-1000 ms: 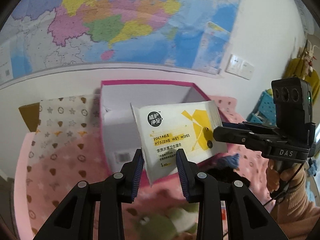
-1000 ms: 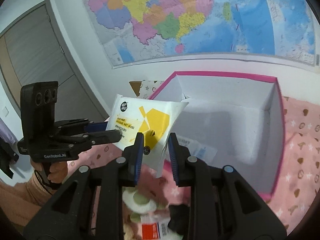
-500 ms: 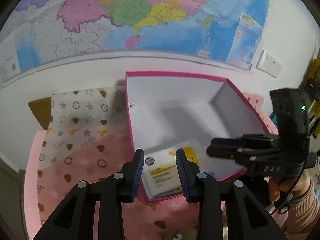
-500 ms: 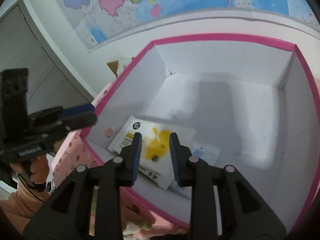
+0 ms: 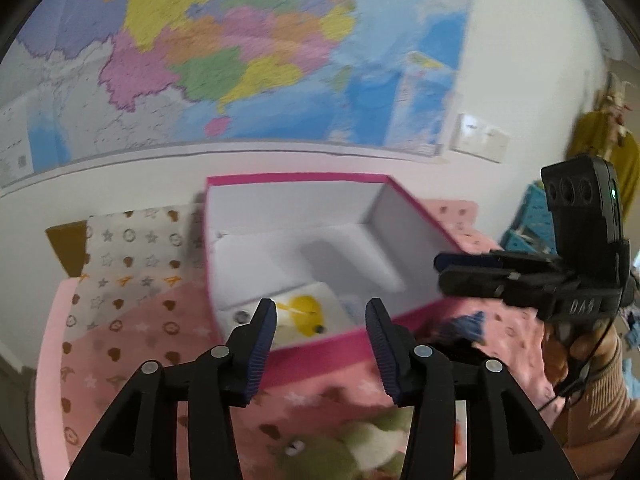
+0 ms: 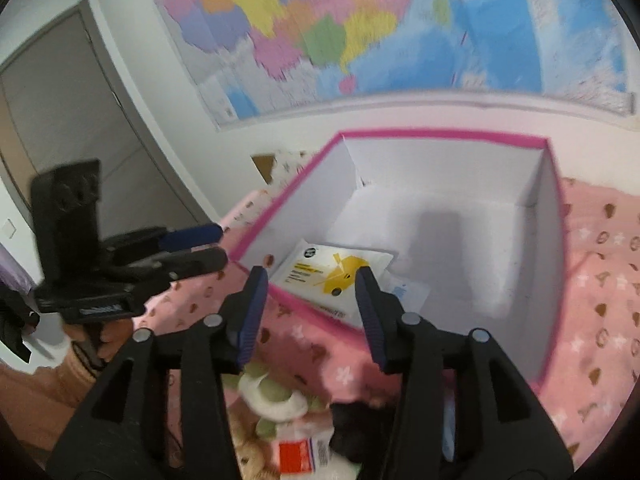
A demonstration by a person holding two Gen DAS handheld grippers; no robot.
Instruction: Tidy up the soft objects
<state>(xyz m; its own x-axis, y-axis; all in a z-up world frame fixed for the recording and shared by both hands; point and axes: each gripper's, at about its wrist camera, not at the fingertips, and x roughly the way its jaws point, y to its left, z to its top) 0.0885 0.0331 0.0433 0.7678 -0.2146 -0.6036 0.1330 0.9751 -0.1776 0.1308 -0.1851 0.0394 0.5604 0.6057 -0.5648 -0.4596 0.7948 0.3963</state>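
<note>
Pink bedding (image 5: pixel 120 344) with little hearts and stars covers the bed, under a big coloured wall map (image 6: pixel 360 20), and a pink-rimmed white box (image 5: pixel 288 179) sits open on it. Furthest left, the left claw (image 5: pixel 321 334) hangs just short of the box's near wall; its jaws have just been opening and nothing is between them. Just past its tips, the wet-wipes pack (image 6: pixel 332 270) lies flat in the box's near corner, over a smaller white packet. To the right, the right claw (image 6: pixel 308 300) hovers near the box with its jaws likewise just parted and empty. I would say the pack is now stowed and this drop-off step is finishing. Next should come another soft thing, likely the green plush toy (image 6: pixel 272 396) lying on the bedding below both claws, which calls for lowering one claw and pinching its squashy body.
</note>
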